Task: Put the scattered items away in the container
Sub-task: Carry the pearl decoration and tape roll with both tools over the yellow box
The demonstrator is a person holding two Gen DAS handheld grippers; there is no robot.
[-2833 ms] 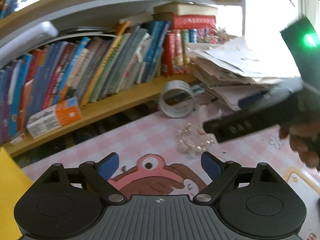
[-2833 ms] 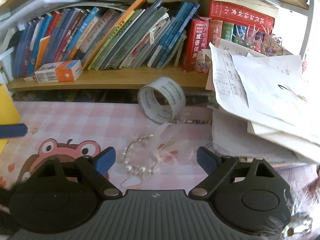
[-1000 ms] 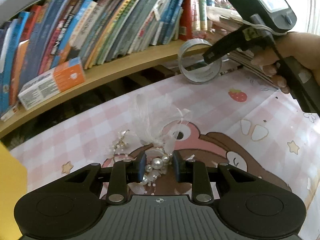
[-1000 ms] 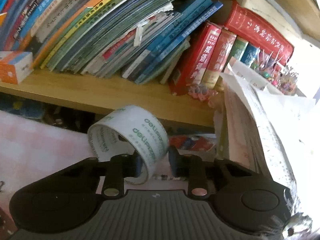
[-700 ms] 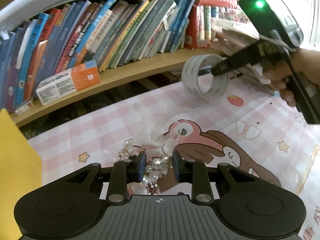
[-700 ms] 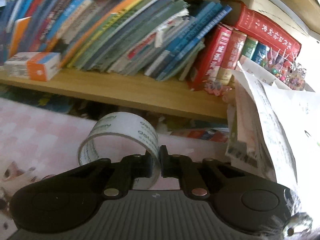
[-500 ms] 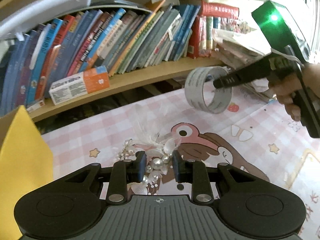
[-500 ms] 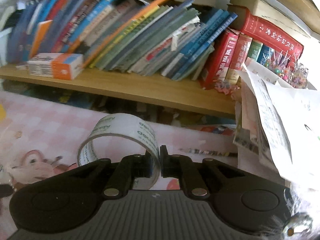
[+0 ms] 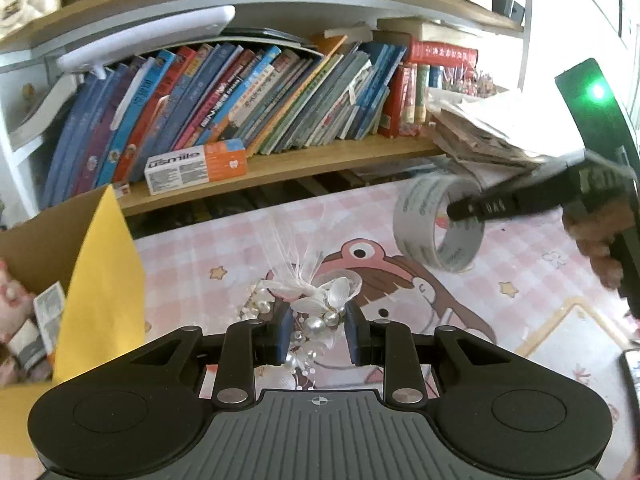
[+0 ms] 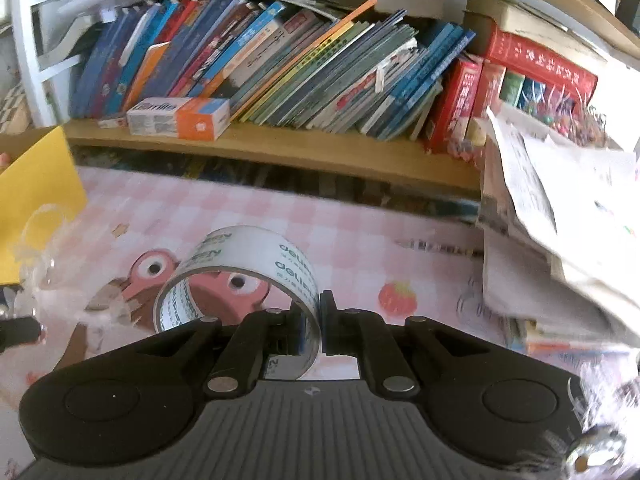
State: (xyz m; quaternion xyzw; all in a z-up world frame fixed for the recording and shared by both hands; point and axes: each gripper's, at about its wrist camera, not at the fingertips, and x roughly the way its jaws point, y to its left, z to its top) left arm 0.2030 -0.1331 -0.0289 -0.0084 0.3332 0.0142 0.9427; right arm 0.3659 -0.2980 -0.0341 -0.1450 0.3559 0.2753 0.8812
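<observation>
Open passage runs over the middle of the pink checked surface, bare from its centre to the near edge. The back is closed off by a wooden shelf packed with leaning books, a toothpaste box lying at its front lip. A sagging stack of papers overhangs the right side of the surface and narrows the way there. On the left, the yellow wall of the open cardboard box stands upright beside the left tool. The right tool, carrying a tape roll, occupies the air over the right half.
</observation>
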